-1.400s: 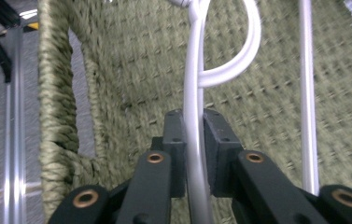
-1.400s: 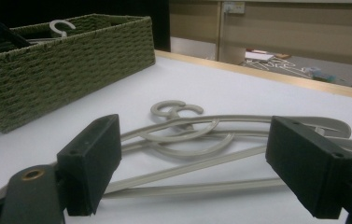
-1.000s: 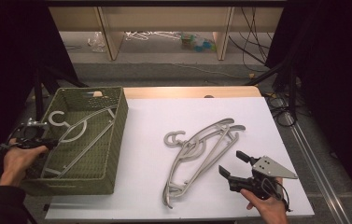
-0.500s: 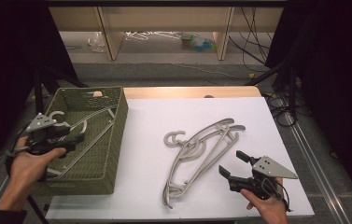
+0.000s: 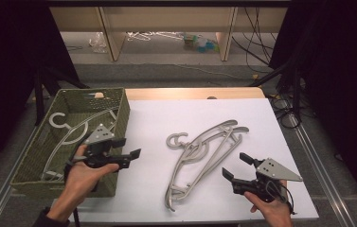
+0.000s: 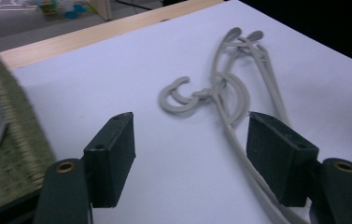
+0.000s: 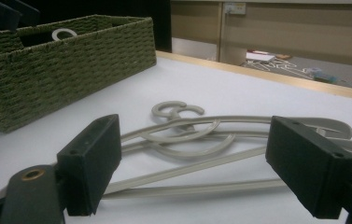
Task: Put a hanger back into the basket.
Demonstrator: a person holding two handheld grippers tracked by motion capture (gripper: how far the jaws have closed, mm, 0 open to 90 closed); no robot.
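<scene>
A loose pile of grey plastic hangers (image 5: pixel 208 142) lies on the white table top, hooks pointing left. My left gripper (image 5: pixel 129 147) is open and empty. It hovers over the right wall of the green woven basket (image 5: pixel 34 176) and points right toward the pile. In the left gripper view the jaws (image 6: pixel 194 154) stand wide apart with the hangers (image 6: pixel 205 93) ahead of them. My right gripper (image 5: pixel 236 165) is open and empty, just right of the pile's lower end. The right gripper view frames the hangers (image 7: pixel 220 120) between its jaws (image 7: pixel 200 163). One more grey hanger (image 5: pixel 72 132) lies inside the basket.
The basket (image 7: pixel 61 65) takes up the table's left side, with a hook (image 7: pixel 63 33) peeking over its rim. A wooden table edge (image 5: pixel 190 93) runs along the back. Beyond it is floor with cables and small clutter (image 5: pixel 200 42). Dark stands flank the table.
My left gripper has swung from the basket's left side across to its right wall, toward the hanger pile. The right gripper and the hangers have stayed put.
</scene>
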